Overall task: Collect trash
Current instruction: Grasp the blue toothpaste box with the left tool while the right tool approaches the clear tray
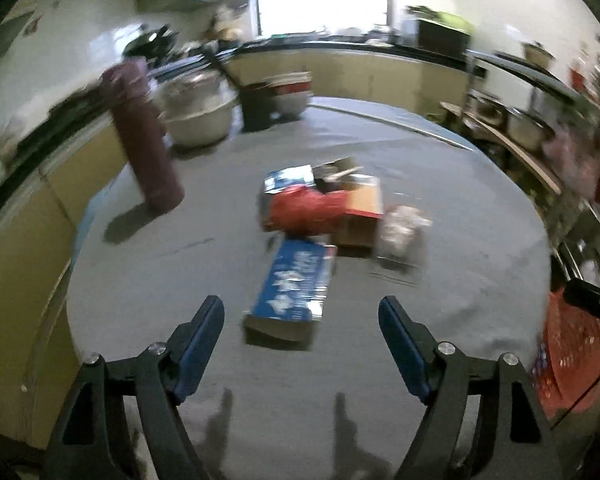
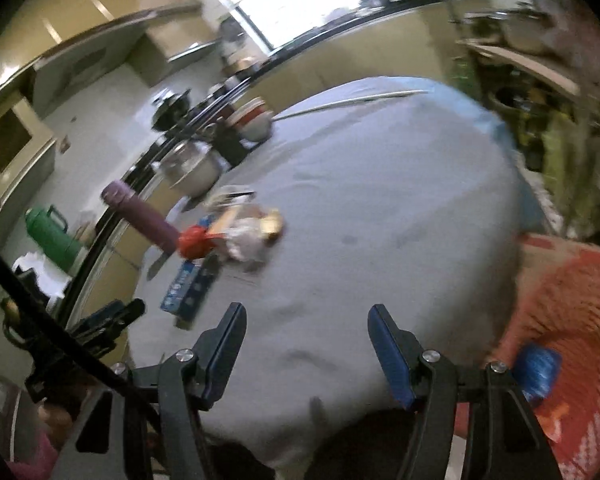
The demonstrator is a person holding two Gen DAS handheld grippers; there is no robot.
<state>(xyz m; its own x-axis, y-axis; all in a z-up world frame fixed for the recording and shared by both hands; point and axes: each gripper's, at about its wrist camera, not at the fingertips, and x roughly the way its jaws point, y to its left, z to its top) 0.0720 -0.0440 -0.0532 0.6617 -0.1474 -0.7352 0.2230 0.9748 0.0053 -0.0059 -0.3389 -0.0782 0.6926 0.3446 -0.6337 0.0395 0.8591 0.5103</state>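
Both grippers hover over the grey table (image 1: pixel 440 320), fingers spread wide and empty.
The left gripper (image 1: pixel 301 308) faces a blue box (image 1: pixel 294 286); the right gripper (image 2: pixel 307 316) hangs beside the orange basket (image 2: pixel 572 320) at the table's edge.

On the table (image 1: pixel 440 280) before you, the trash pile (image 1: pixel 332 204) sits mid-surface, with the flat box (image 1: pixel 296 284) just in front of it, the flask (image 1: pixel 146 136) to its left, and the metal bowl (image 1: pixel 196 116) behind that flask.

Home kitchen: black-edged counter (image 1: pixel 380 46) crowded with pots (image 1: pixel 198 114), yellow cabinets (image 1: pixel 360 76), green thermos jug (image 2: pixel 52 236).
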